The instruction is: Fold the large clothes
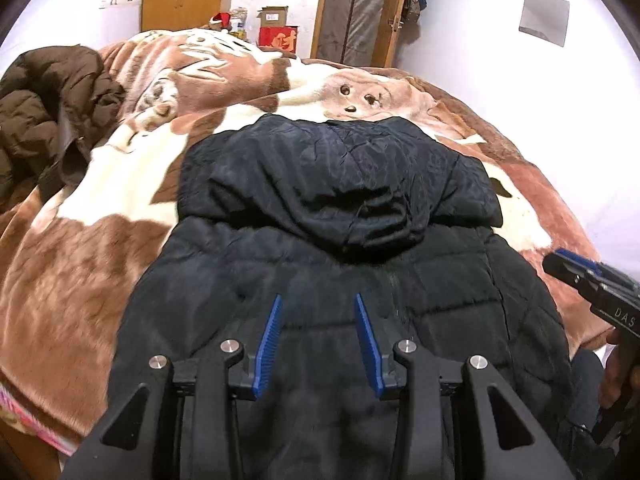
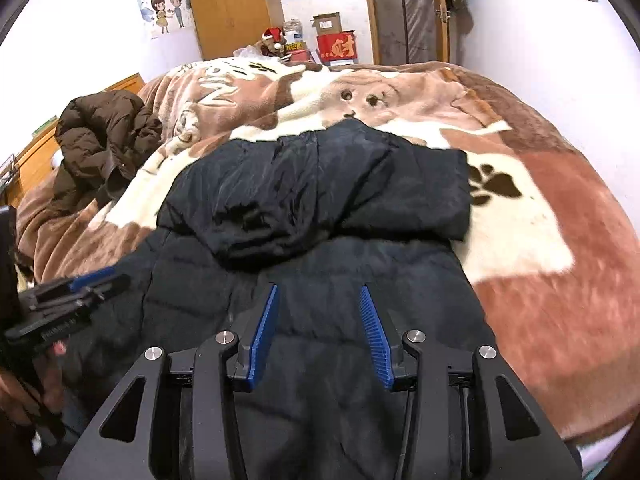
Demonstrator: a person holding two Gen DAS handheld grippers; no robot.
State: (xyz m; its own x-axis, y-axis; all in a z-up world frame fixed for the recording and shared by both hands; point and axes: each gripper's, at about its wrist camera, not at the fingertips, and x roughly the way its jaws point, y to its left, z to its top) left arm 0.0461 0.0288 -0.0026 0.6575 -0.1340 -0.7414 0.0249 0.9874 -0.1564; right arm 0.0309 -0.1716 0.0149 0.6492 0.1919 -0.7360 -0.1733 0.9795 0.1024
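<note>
A black padded jacket (image 1: 340, 184) (image 2: 320, 184) lies flat on the bed, its hood laid back over the body. Above its lower half my left gripper (image 1: 318, 298) hangs open, the blue pads (image 1: 270, 344) apart and nothing between them. My right gripper (image 2: 319, 287) also stands open over the jacket, with only dark fabric showing below its gap. Each gripper shows in the other's view: the right gripper (image 1: 568, 260) at the jacket's right edge, the left gripper (image 2: 96, 280) at its left edge, each held by a hand.
A brown and cream plush blanket (image 1: 100, 260) (image 2: 540, 240) covers the bed. A crumpled brown padded coat (image 1: 48, 112) (image 2: 104, 132) lies at the left. Behind the bed stand a wooden wardrobe (image 2: 228, 8), a red box (image 2: 338, 48) and a door (image 2: 404, 12).
</note>
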